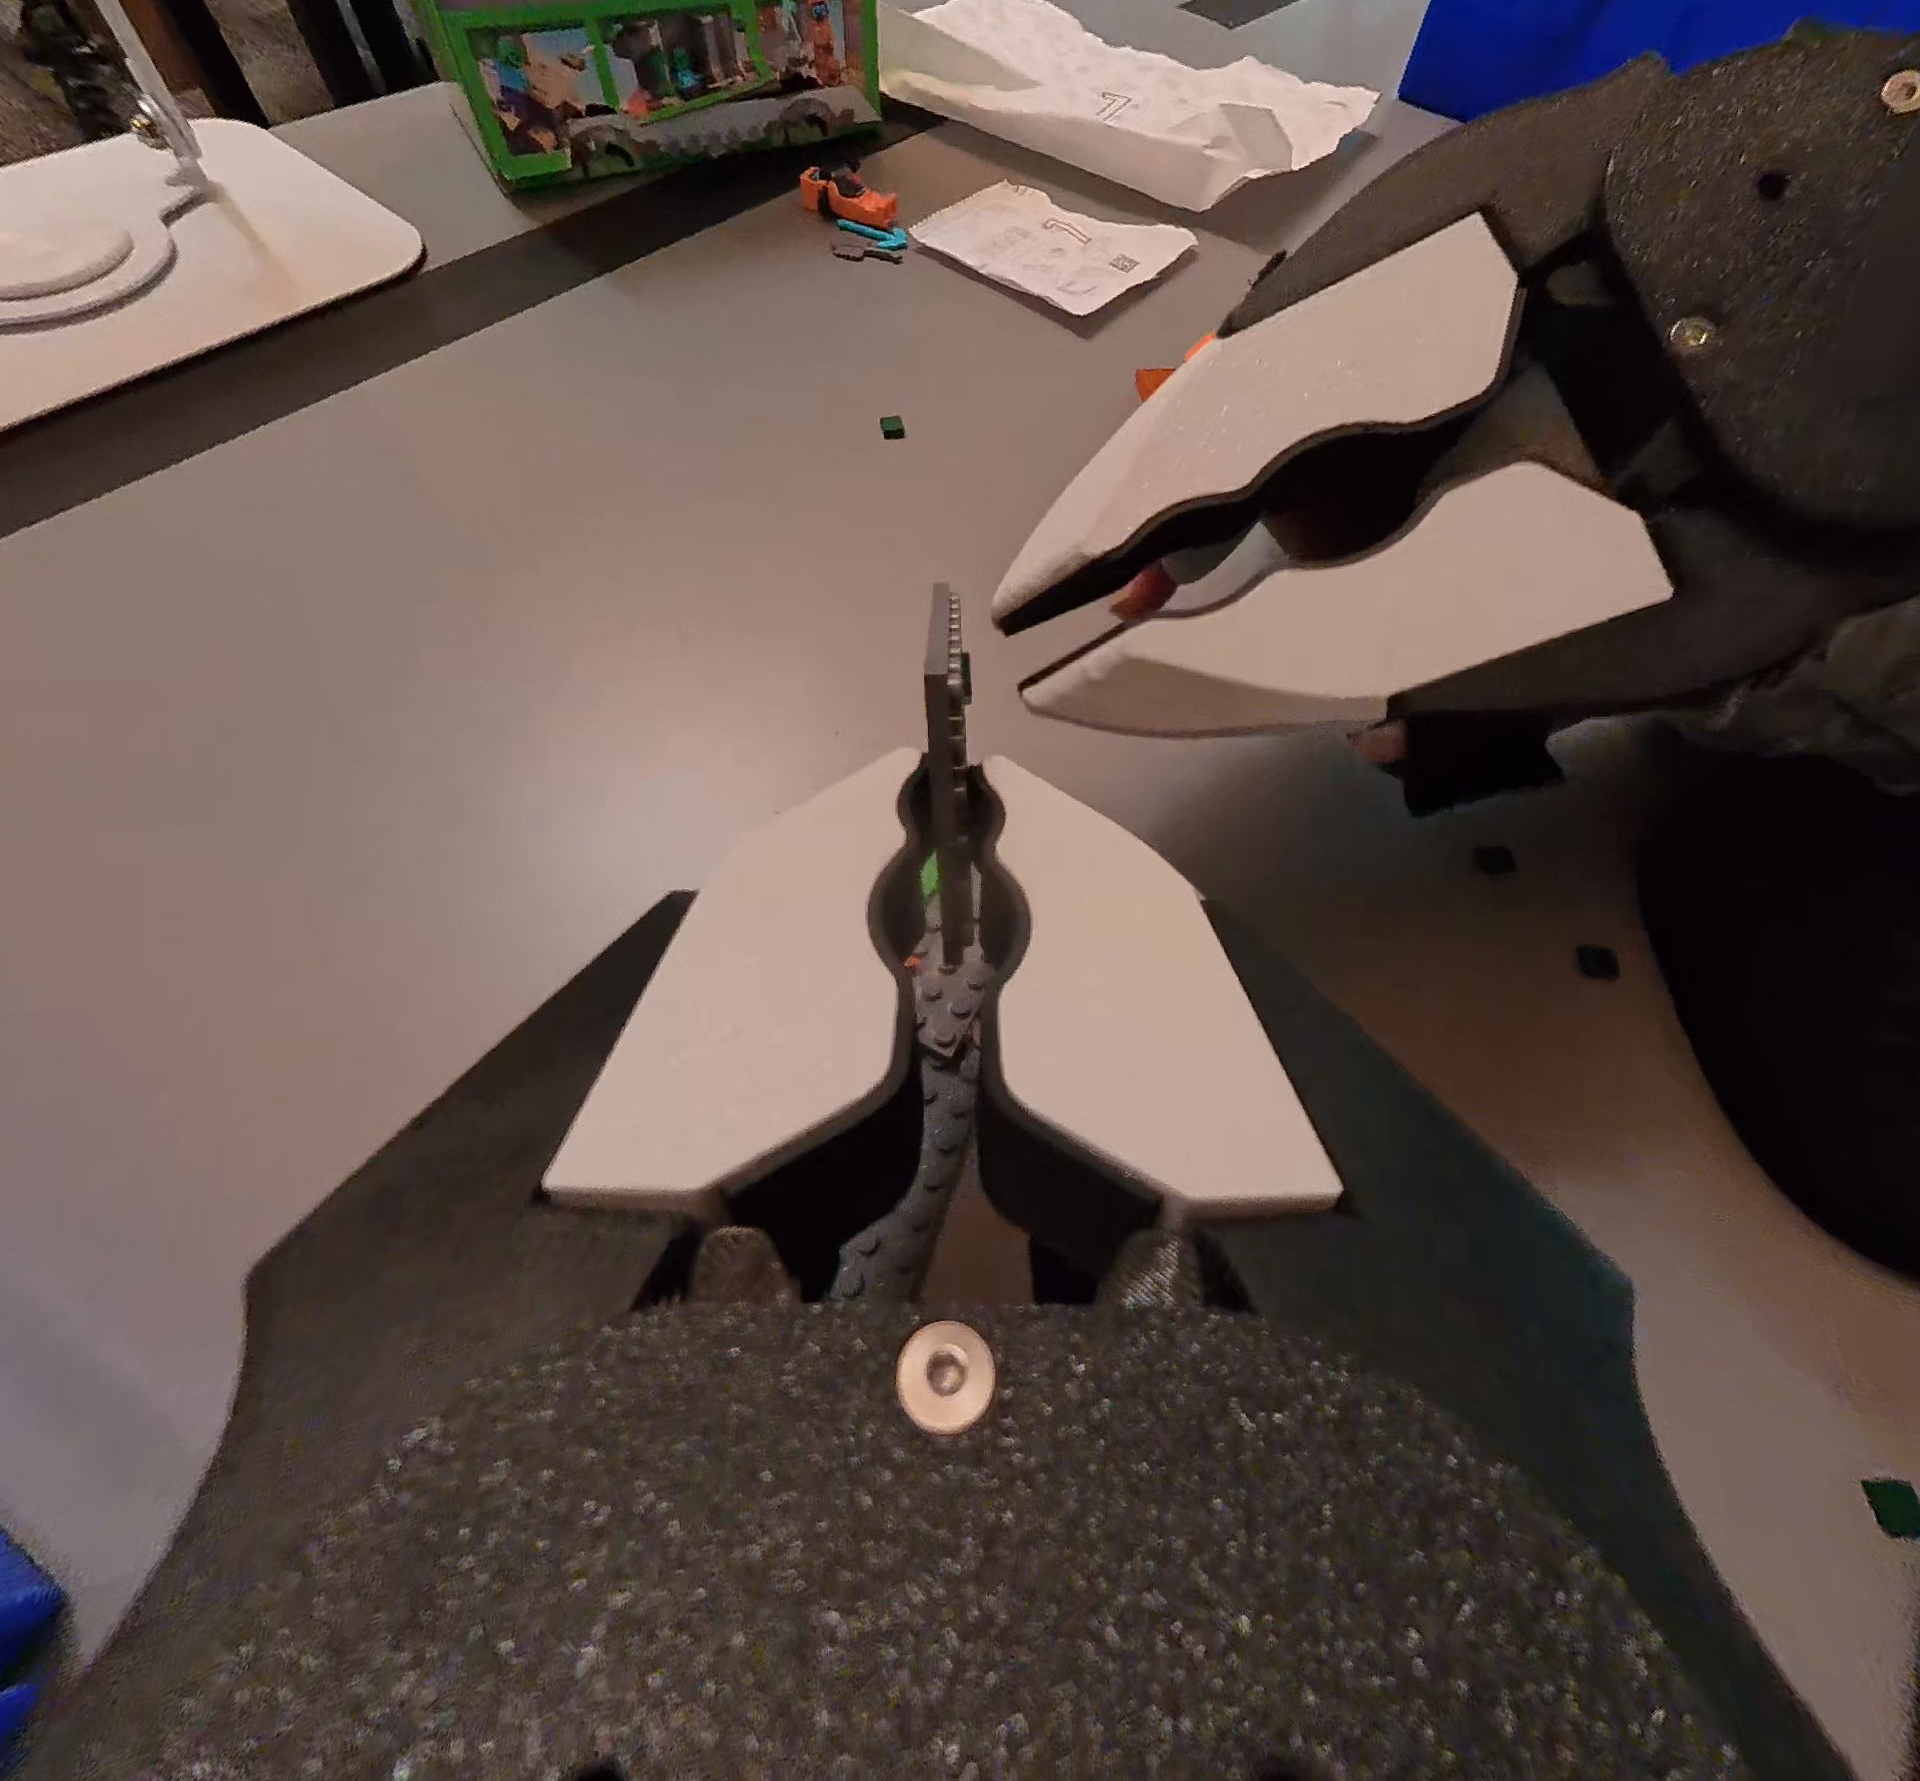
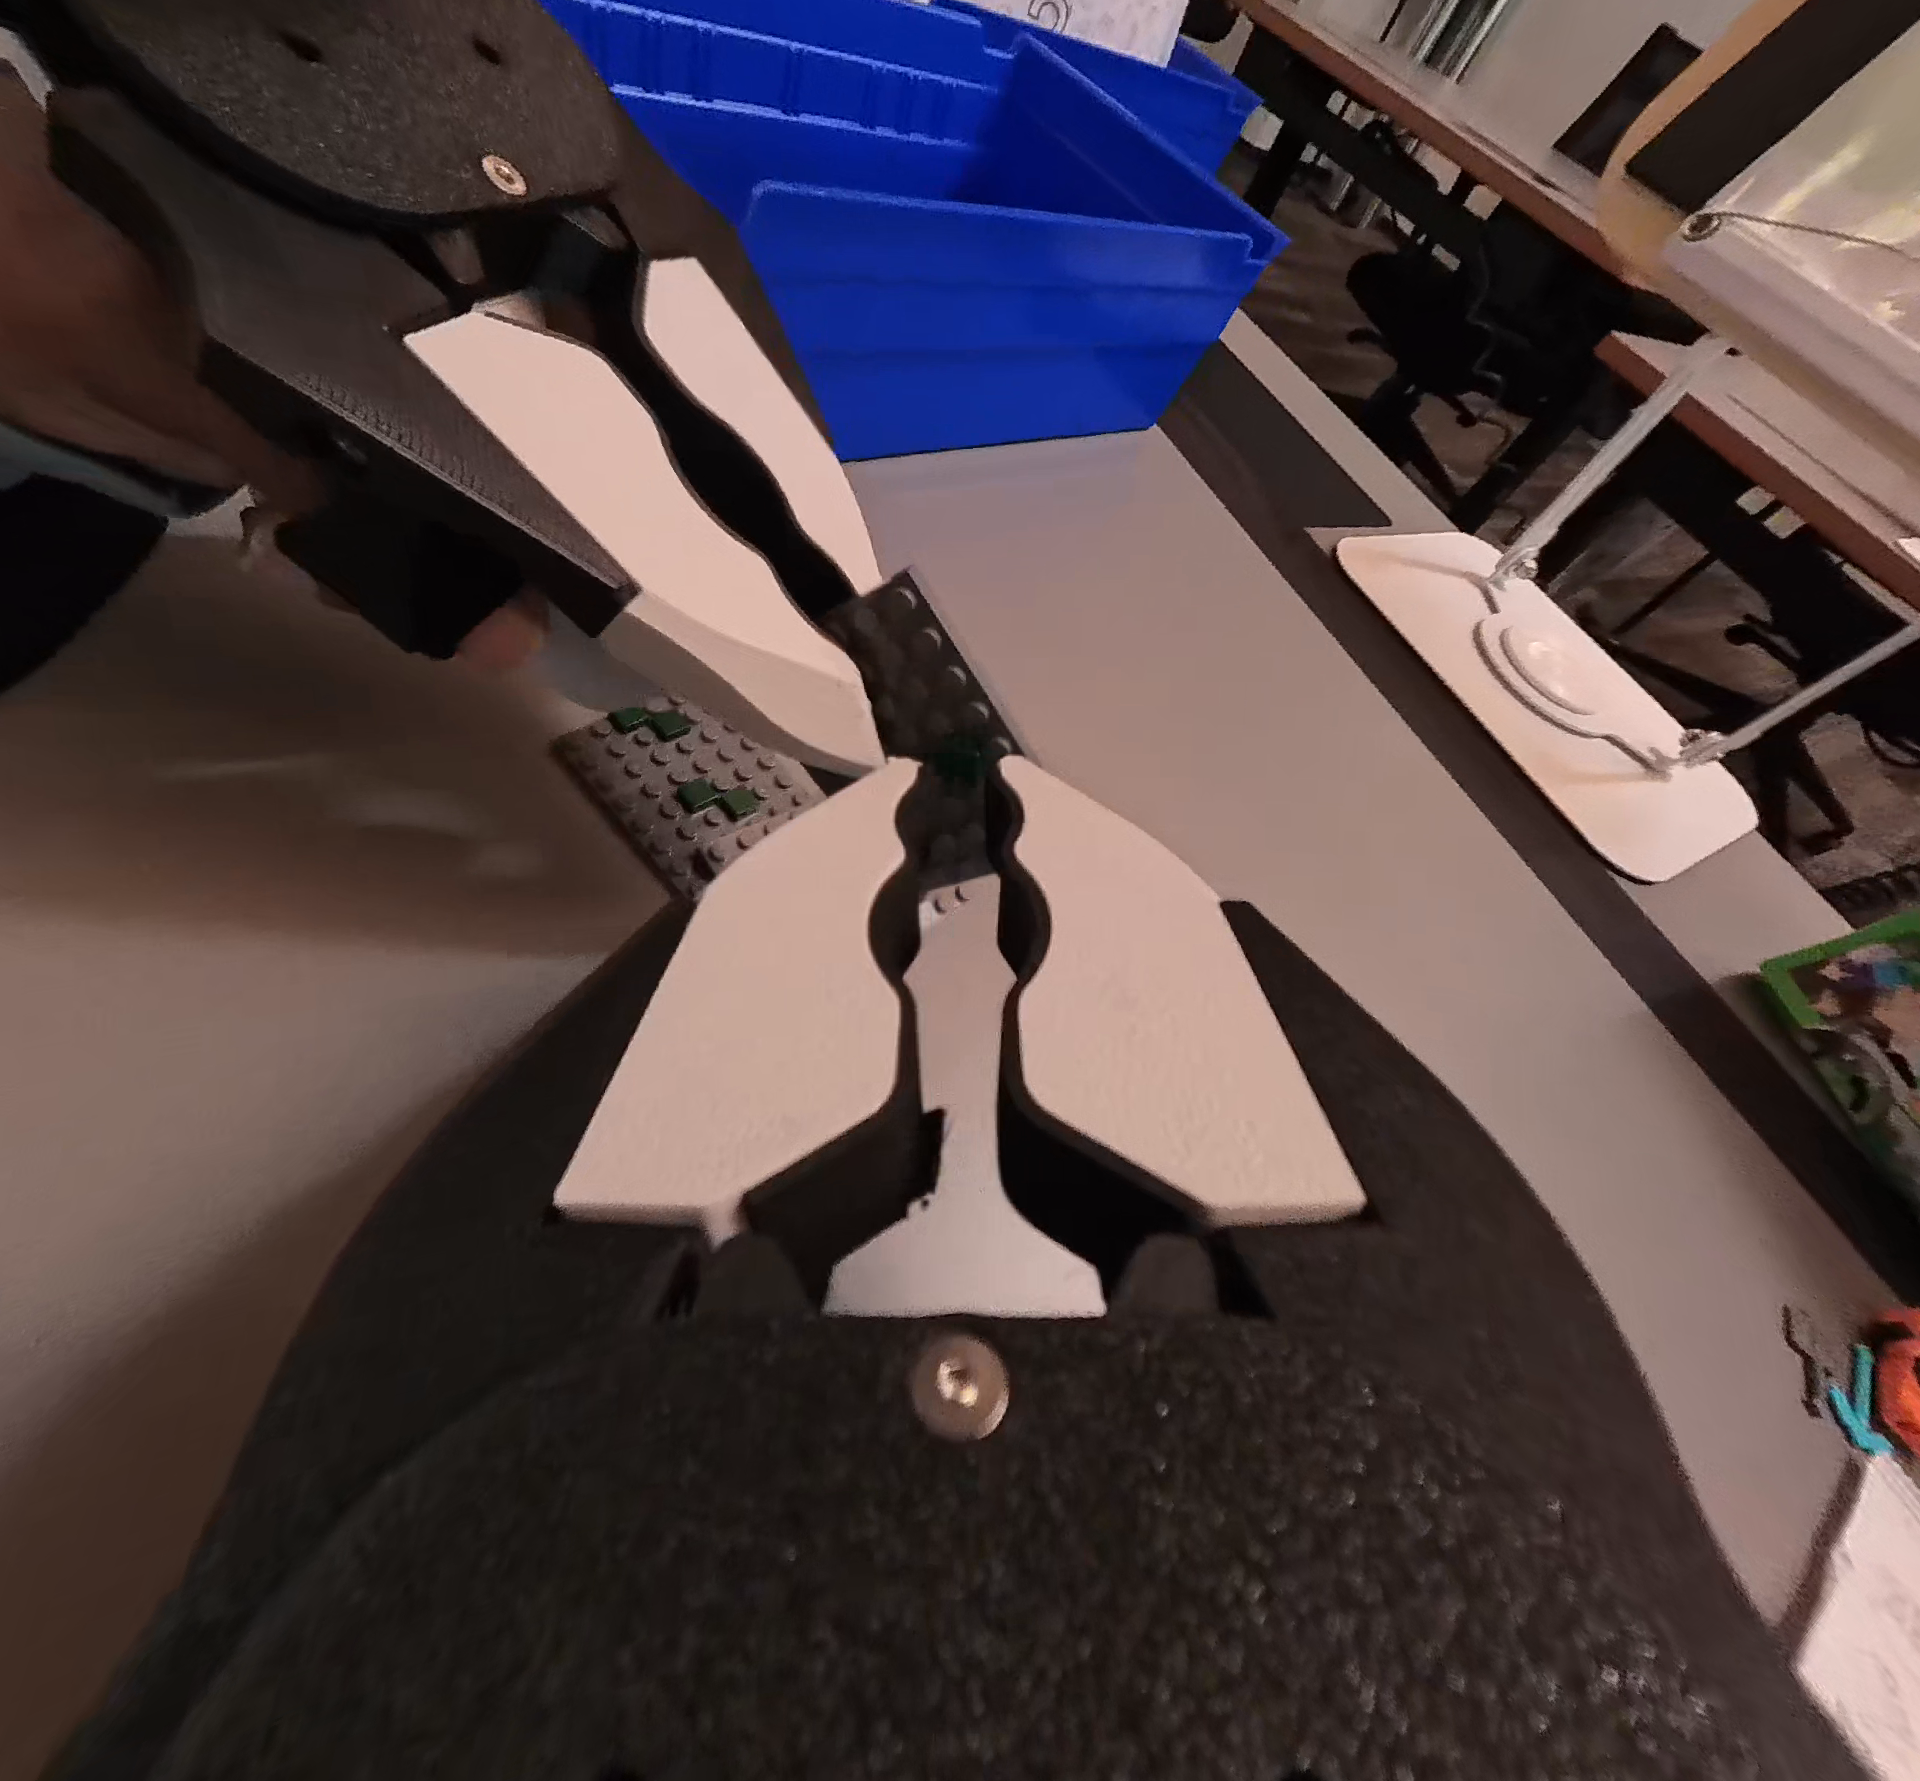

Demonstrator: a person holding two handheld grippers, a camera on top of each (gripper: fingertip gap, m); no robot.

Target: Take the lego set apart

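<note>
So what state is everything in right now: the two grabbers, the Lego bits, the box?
left gripper: fingers shut on the grey plate.
right gripper: fingers slightly open, tips beside the green tile, not gripping.
grey plate: held upright, edge-on.
green tile: attached to the held plate.
second grey plate: flat on the table, green tiles on it.
Lego box: standing upright.

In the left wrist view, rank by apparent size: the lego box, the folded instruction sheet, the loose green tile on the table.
1. Lego box, though cut off by the frame's top edge.
2. Instruction sheet.
3. Green tile, by far the smallest.
</note>
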